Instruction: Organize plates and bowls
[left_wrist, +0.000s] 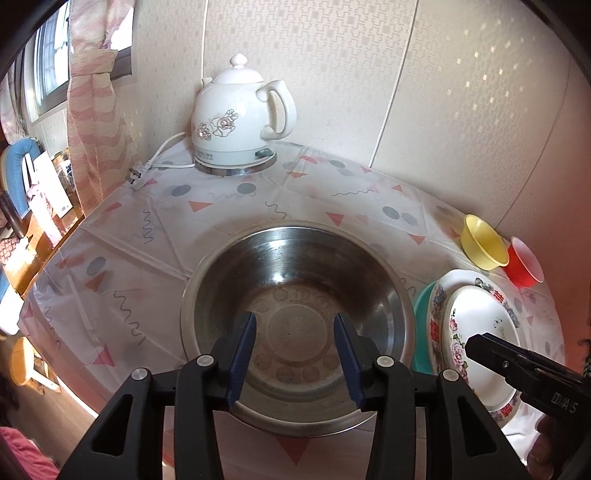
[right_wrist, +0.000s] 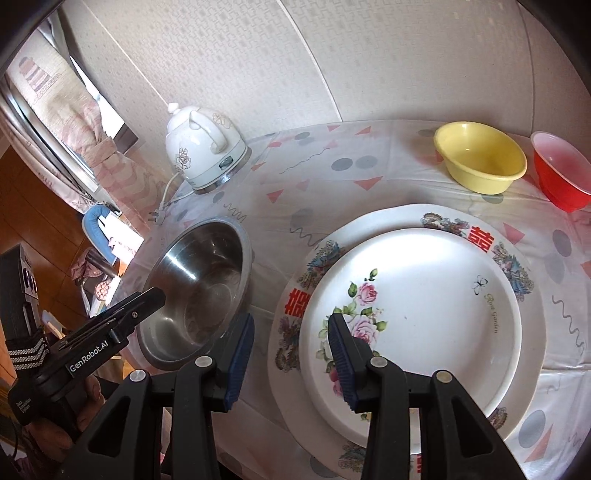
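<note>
Left wrist view looks down past the left gripper (left_wrist: 294, 356), whose jaws stand spread with nothing between them, above the near rim of a steel bowl (left_wrist: 295, 273) that sits empty on the worktop (left_wrist: 155, 240), which wears a pale cloth printed with triangles, dots and squiggles. At the far left of that worktop a white kettle (left_wrist: 236, 122) stands on its base against the wall, its cord trailing to the left edge beside a pink curtain (left_wrist: 96, 110). Just right of the steel bowl lies a stack of plates: a rose plate (right_wrist: 424, 295) rests on a larger patterned plate (right_wrist: 491, 236), and in the left wrist view a green rim (left_wrist: 421, 306) shows beneath them. The right gripper (right_wrist: 290, 358) hovers over the near left edge of this stack, jaws spread and apart from the plates, clasping nothing. Farther right, near the wall, a yellow bowl (right_wrist: 480, 158) sits upright, and a red bowl (right_wrist: 561, 177) stands just beside it at the far right.
</note>
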